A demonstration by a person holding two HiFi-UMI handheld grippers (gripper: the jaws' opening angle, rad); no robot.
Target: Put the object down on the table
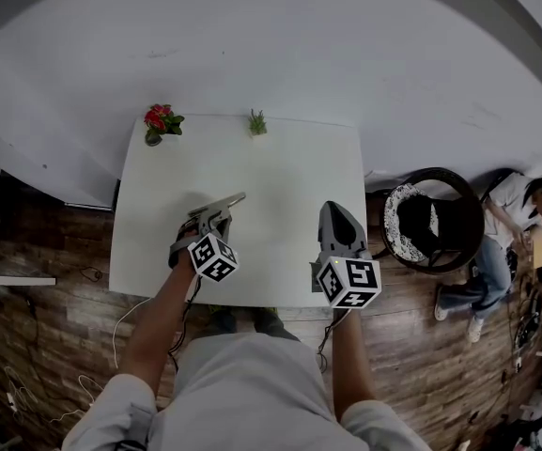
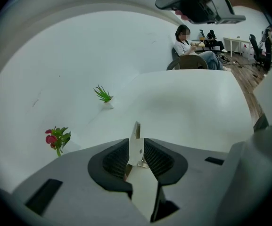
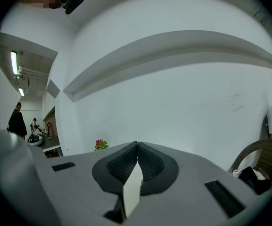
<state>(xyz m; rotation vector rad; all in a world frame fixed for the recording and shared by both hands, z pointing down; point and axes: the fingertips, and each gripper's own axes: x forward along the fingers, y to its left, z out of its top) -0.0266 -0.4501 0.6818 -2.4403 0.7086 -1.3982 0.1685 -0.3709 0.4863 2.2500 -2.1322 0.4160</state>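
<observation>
A thin flat metal object point(image 1: 232, 200) with a small rivet sticks out from my left gripper point(image 1: 216, 217) over the front left part of the white table point(image 1: 289, 163). In the left gripper view the jaws are shut on this metal strip point(image 2: 135, 134), and its tip points toward the table's far side. I cannot tell whether it touches the tabletop. My right gripper point(image 1: 338, 214) is over the table's front right part, shut with nothing between its pads point(image 3: 126, 161). It points upward at the white wall.
A small red-flowered plant point(image 1: 162, 122) and a small green plant point(image 1: 256, 122) stand along the table's far edge. To the right of the table are a round wicker chair point(image 1: 435, 219) and a seated person point(image 1: 524, 205). The floor is dark wood.
</observation>
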